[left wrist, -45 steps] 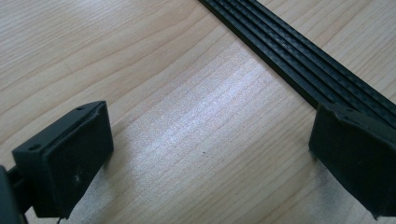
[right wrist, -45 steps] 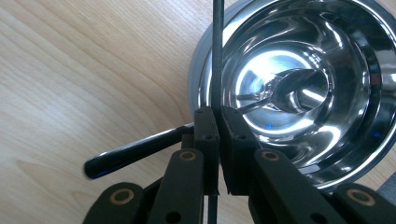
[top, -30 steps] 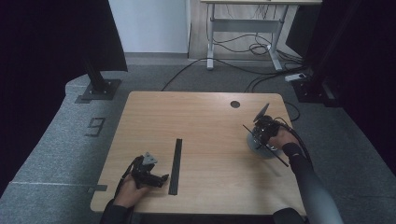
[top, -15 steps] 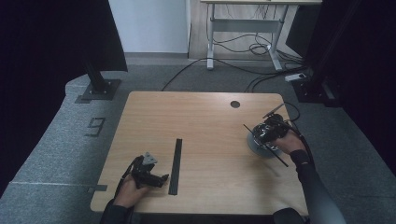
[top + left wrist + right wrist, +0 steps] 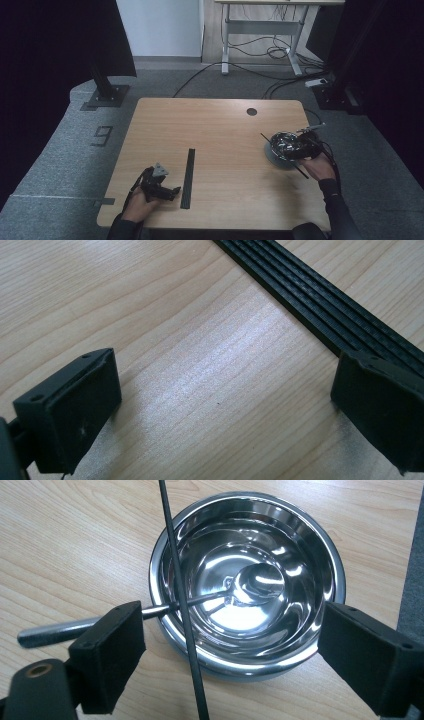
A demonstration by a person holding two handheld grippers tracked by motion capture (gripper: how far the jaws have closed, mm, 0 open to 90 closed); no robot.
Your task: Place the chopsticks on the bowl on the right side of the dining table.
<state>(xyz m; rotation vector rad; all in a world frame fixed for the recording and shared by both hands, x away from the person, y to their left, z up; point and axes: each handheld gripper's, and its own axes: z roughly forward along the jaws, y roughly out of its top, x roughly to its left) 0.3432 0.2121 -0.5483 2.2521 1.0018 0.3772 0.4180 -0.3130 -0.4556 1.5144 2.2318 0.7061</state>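
Since the earlier frame, the right gripper (image 5: 227,662) has drawn back from the shiny round steel bowl (image 5: 320,555), its jaws just opened wide with nothing clamped. Bowl sits just ahead between them; a steel spoon (image 5: 200,600) rests inside, handle over the rim. One thin black rod (image 5: 182,605) crosses the rim. Farther left, the left gripper (image 5: 167,192) lies open beside a flat black ribbed strip (image 5: 188,170) on the wooden table (image 5: 220,130)

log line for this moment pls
right gripper: just opened, above bowl | spoon, thin rod in bowl | left gripper: open beside black strip
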